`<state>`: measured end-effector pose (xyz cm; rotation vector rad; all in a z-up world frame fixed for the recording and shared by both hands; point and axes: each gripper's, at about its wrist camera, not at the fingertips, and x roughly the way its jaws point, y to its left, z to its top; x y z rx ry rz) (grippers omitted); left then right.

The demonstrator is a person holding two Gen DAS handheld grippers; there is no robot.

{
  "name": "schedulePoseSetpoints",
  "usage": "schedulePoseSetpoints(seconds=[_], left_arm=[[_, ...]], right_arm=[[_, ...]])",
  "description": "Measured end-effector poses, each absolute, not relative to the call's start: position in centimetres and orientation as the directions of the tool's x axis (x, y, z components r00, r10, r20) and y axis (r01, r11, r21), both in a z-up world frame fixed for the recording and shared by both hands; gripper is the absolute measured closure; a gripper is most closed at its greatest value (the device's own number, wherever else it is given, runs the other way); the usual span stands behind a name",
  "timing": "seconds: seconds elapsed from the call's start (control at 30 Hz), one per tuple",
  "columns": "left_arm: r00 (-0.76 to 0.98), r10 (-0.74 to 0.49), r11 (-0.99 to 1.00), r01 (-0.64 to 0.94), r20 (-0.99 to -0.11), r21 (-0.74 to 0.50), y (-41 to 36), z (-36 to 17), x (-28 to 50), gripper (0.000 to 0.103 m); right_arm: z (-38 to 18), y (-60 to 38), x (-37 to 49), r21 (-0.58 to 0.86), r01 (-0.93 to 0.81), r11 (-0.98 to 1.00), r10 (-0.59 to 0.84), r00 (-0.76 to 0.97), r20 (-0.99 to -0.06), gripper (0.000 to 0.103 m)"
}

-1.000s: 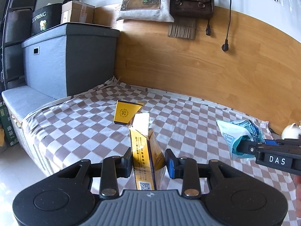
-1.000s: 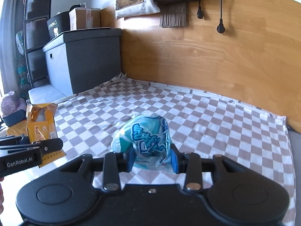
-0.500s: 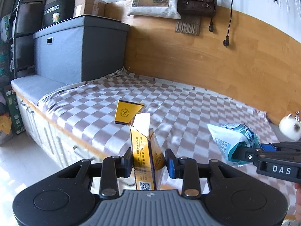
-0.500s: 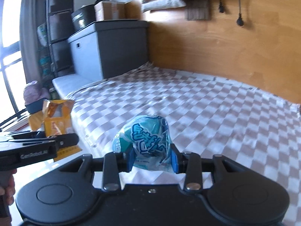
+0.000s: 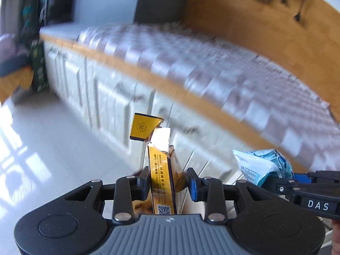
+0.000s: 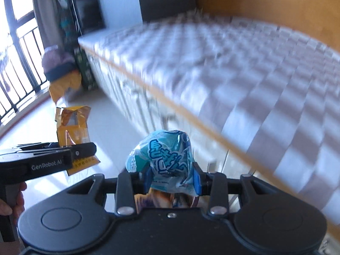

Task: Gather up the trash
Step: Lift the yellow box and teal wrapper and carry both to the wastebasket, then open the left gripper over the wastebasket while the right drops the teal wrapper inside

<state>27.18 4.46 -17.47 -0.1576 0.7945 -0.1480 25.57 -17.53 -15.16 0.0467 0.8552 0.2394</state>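
Note:
My left gripper [image 5: 167, 181] is shut on a torn yellow carton [image 5: 162, 170] whose opened flap stands up ahead of the pads. The right wrist view shows that carton [image 6: 72, 131] at the left, clamped in the left gripper [image 6: 81, 148]. My right gripper [image 6: 172, 179] is shut on a crumpled teal and white snack wrapper [image 6: 163, 159]. That wrapper [image 5: 261, 167] also shows at the right of the left wrist view, in the right gripper [image 5: 282, 183]. Both grippers hang over the pale floor [image 5: 53, 148], off the bed's front edge.
The bed with its brown checked cloth [image 6: 244, 63] and white drawer front [image 5: 102, 97] runs along the right. A wooden wall panel [image 5: 244, 17] backs it. A grey storage box [image 6: 123, 6], dark shelves and bags [image 6: 63, 72] stand at the left by the balcony railing [image 6: 17, 63].
Both grippers have dropped and pulled back from above the bed to beside its front edge over the floor. They keep hold of the carton and the wrapper. The view is now blurred.

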Motion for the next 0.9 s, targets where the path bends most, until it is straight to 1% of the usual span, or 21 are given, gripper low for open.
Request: schedulePoseSetpoints(seconds=[0.2,0.3,0.43,0.73,0.77,0.83,0.9], left_arm=[[0.609,-0.185,0.975,0.015,-0.772,-0.222,6.2,-23.0,28.6,0.067],[0.566,-0.187,0.974,-0.001,-0.803,-0.227,6.7,-26.0,29.7,0.067],[0.515,-0.188,0.970,-0.038,-0.836,-0.242,7.1,-29.4,31.2,0.067],[0.441,-0.192,0.968,-0.062,-0.877,-0.243,7.5,-33.4,33.3,0.067],[0.434,-0.194,0.968,-0.063,-0.880,-0.244,7.5,-33.8,33.5,0.067],[0.417,-0.198,0.967,-0.066,-0.887,-0.247,7.5,-34.4,33.7,0.067],[0.401,-0.204,0.965,-0.070,-0.893,-0.252,7.4,-34.9,33.9,0.067]], right_arm=[[-21.0,-16.5,27.1,0.130,-0.185,0.974,0.210,0.530,-0.821,0.065],[-23.4,-16.1,28.2,0.120,-0.189,0.975,0.200,0.494,-0.846,0.065],[-26.1,-15.7,30.3,0.144,-0.182,0.973,0.212,0.444,-0.871,0.065],[-31.8,-12.9,34.7,0.219,-0.171,0.961,0.267,0.349,-0.898,0.063],[-32.4,-12.6,35.1,0.221,-0.169,0.960,0.268,0.344,-0.900,0.061],[-33.4,-12.4,35.7,0.242,-0.161,0.957,0.284,0.337,-0.898,0.052],[-34.1,-12.7,36.0,0.264,-0.139,0.954,0.296,0.332,-0.896,0.051]])
